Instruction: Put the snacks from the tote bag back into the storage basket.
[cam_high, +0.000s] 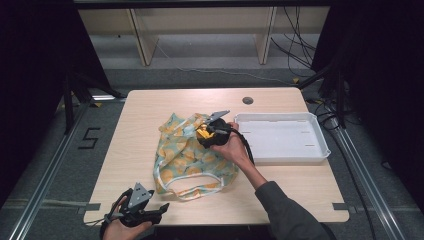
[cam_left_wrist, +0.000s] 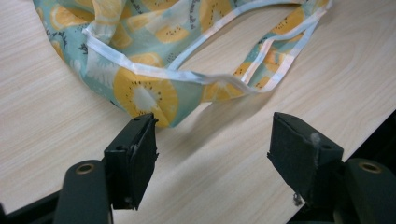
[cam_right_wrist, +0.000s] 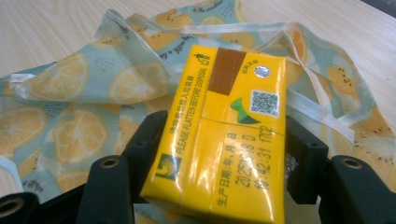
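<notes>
A fabric bag (cam_high: 190, 155) printed with orange slices on pale teal lies crumpled in the middle of the table. My right gripper (cam_high: 201, 134) hovers over its far part, shut on a yellow drink carton (cam_high: 204, 131). In the right gripper view the carton (cam_right_wrist: 229, 154) sits between both black jaws above the bag (cam_right_wrist: 79, 107). My left gripper (cam_high: 162, 210) is open at the table's front edge, left of the bag's white-trimmed handle loop (cam_high: 192, 187). In the left gripper view it (cam_left_wrist: 212, 135) holds nothing, and the bag's corner (cam_left_wrist: 144, 93) lies just beyond its left jaw.
A white plastic tray (cam_high: 285, 140) stands at the right of the table, beside the right hand. A round cable hole (cam_high: 247, 100) sits near the far edge. The table's front edge runs close under the left gripper. Cables lie on the floor beyond.
</notes>
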